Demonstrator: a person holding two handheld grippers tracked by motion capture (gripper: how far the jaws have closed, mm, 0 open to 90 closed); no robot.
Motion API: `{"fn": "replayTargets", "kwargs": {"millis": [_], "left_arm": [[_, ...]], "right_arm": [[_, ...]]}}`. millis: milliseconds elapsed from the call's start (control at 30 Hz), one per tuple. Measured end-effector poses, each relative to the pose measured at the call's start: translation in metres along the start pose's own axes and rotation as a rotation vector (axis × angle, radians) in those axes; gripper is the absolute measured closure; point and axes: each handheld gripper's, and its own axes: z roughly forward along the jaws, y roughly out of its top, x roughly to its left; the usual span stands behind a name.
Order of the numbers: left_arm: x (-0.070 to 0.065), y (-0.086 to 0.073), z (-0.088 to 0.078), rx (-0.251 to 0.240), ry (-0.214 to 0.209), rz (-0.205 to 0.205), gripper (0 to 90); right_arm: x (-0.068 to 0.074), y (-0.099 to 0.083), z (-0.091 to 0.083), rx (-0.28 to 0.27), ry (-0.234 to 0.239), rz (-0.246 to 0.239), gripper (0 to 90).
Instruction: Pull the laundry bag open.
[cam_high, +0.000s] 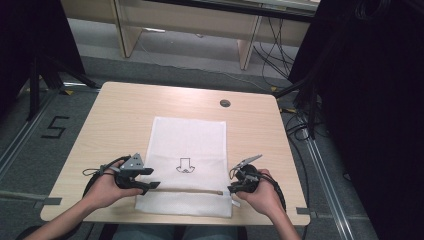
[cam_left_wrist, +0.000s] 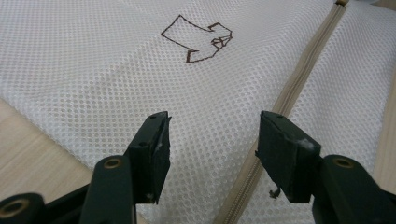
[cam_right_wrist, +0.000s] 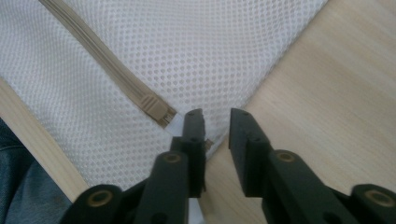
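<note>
A white mesh zip-up laundry bag (cam_high: 188, 160) lies flat on the pale wooden tabletop (cam_high: 100, 125); the left gripper (cam_left_wrist: 212, 140) hovers released over its beige zipper (cam_left_wrist: 299, 84), the right gripper (cam_right_wrist: 217, 126) parted, empty, beside the zipper's end. Next, seemingly: pinch the pull.

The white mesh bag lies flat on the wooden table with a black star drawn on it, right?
Not quite: the drawing on the white mesh bag is an arrow outline, not a star, as the left gripper view shows. The bag does lie flat on the wooden table.
</note>
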Motion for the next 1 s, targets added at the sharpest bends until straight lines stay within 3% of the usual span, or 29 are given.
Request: {"fn": "replayTargets", "kwargs": {"millis": [67,167,233,267,333,367,400,433,567,633,733,767,800,900,967,1000], "left_arm": [[-0.001,0.0,-0.002,0.013,0.003,0.007,45.4],[-0.003,0.0,-0.003,0.007,-0.002,0.02,46.6],[-0.005,-0.001,-0.002,-0.002,-0.016,0.007,47.1],[-0.005,0.0,-0.003,0.005,-0.011,0.021,47.2],[-0.005,0.001,-0.002,0.006,-0.01,0.032,47.2],[-0.004,0.001,-0.002,0.004,-0.009,0.042,47.2],[-0.006,0.001,-0.001,-0.003,-0.01,0.013,47.2],[-0.006,0.001,0.0,-0.002,-0.015,0.016,47.2],[-0.004,0.001,0.003,0.01,-0.012,0.024,47.2],[-0.003,0.001,0.003,0.009,-0.013,0.037,47.3],[-0.003,0.001,0.002,0.015,-0.01,0.051,47.4],[-0.005,0.001,0.003,0.003,-0.014,0.019,47.5],[-0.004,0.002,0.002,0.005,-0.016,0.038,47.7],[-0.007,0.003,0.003,-0.01,-0.032,0.026,48.7],[-0.01,0.004,0.005,-0.017,-0.048,0.022,49.9],[-0.011,0.005,0.006,-0.017,-0.061,0.03,50.3]], "right_arm": [[0.001,0.001,-0.001,0.002,-0.009,-0.022,87.7],[0.004,0.002,-0.001,0.017,-0.015,-0.004,90.0],[0.007,0.003,-0.001,0.049,0.001,0.042,90.0],[0.007,0.004,0.0,0.057,0.017,0.055,90.0],[0.005,0.005,0.003,0.045,0.049,0.043,90.0],[0.006,0.005,0.003,0.064,0.056,0.075,90.0],[0.005,0.005,0.005,0.065,0.065,0.073,90.0],[0.006,0.005,0.005,0.078,0.069,0.092,90.0],[0.003,0.003,0.012,0.078,0.092,0.091,90.0],[0.004,0.003,0.014,0.092,0.093,0.11,90.0],[0.003,0.004,0.02,0.098,0.061,0.09,90.0],[0.003,0.005,0.022,0.108,0.061,0.094,90.0],[0.004,0.005,0.024,0.116,0.052,0.106,90.0],[0.006,0.008,0.025,0.144,0.047,0.12,90.0],[0.004,0.008,0.026,0.135,0.038,0.097,90.0],[0.006,0.009,0.026,0.138,0.039,0.118,90.0]]}}
